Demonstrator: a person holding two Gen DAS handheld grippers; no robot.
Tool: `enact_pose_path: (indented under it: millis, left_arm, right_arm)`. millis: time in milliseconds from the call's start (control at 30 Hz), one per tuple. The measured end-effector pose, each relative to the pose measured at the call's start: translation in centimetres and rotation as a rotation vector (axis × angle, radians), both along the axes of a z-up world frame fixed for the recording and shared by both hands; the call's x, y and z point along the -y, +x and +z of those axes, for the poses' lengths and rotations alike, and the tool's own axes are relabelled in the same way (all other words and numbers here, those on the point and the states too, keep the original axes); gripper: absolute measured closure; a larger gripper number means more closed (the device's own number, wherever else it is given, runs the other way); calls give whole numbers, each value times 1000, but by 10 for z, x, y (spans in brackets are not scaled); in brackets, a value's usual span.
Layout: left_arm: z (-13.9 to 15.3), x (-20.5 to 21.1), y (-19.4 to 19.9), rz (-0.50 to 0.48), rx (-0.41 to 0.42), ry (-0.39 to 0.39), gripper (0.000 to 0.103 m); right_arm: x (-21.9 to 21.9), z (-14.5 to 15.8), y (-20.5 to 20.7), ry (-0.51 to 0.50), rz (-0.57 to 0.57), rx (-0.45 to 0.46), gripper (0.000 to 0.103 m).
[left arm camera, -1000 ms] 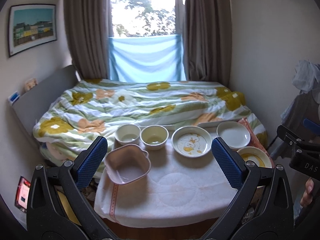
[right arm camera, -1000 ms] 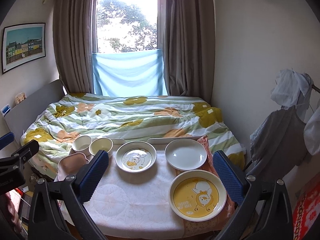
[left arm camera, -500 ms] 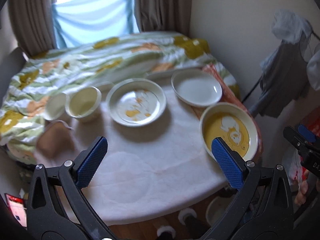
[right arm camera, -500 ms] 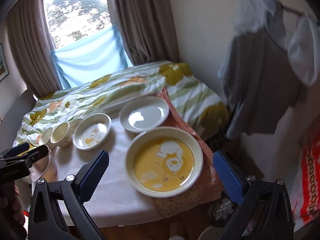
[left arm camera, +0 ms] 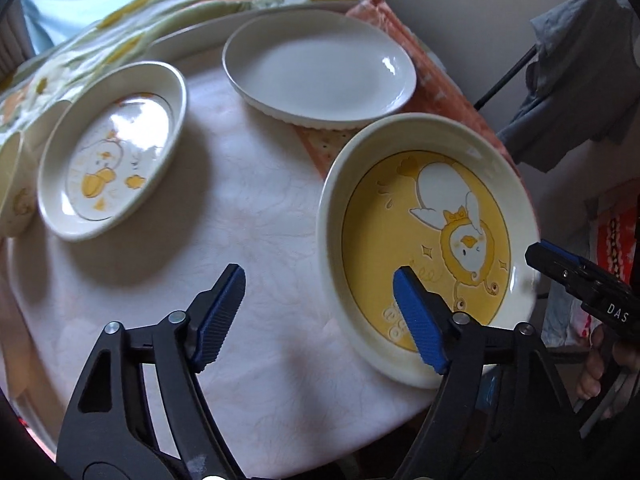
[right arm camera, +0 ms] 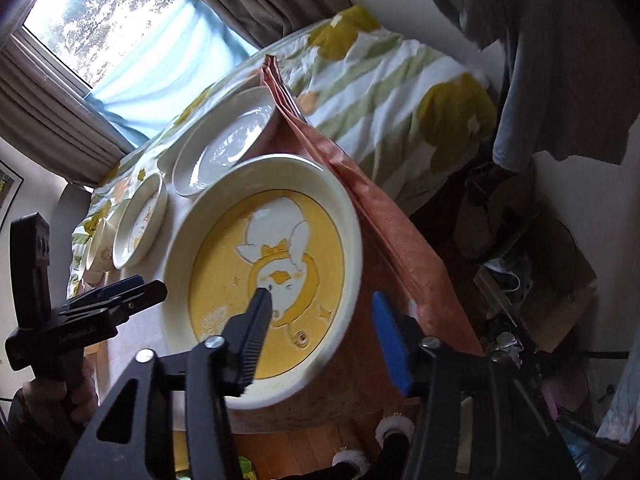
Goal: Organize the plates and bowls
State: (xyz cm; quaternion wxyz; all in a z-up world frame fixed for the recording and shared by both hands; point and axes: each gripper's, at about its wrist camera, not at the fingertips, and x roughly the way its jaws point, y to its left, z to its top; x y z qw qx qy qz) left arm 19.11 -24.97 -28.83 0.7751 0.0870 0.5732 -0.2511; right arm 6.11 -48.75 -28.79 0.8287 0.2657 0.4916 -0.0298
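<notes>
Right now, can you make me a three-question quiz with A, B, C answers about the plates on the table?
1. Where is the plain white plate?
A. behind the yellow plate
B. on the floor
C. on top of the yellow plate

2. How many plates are there?
A. one
B. three
C. six

3. How is the right gripper?
A. shut tight
B. open around the yellow plate's rim
C. holding a cup

Answers:
1. A, it sits farther back on the table, partly on the orange cloth.
2. B, counting the yellow plate, the white plate and the duck plate.
3. B, one finger sits over the plate, one outside its rim.
</notes>
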Motion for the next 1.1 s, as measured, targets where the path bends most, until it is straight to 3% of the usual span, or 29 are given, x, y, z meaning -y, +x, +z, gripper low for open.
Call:
enact_pose_path:
  millis: [133,267,400,767,1100]
  left_arm:
    - [-12,9,6,4,-33,-2,36]
    - [-22,18,12,-5,-79,8,63]
    - [-26,23,11,-9,-103,-16,80]
    - [-27,30,7,-15,-49,10,81]
    - [0,23,3,11,10,-13,81]
  right_arm:
    - [10,-9,12,20,27,2,73]
    - [14,-12,23,21,48,-1,84]
    - [19,-18,32,16,67,-13,92]
    - [9,-20,40,-76,138,-42,92]
    - [7,-3,41,-99,165,6,92]
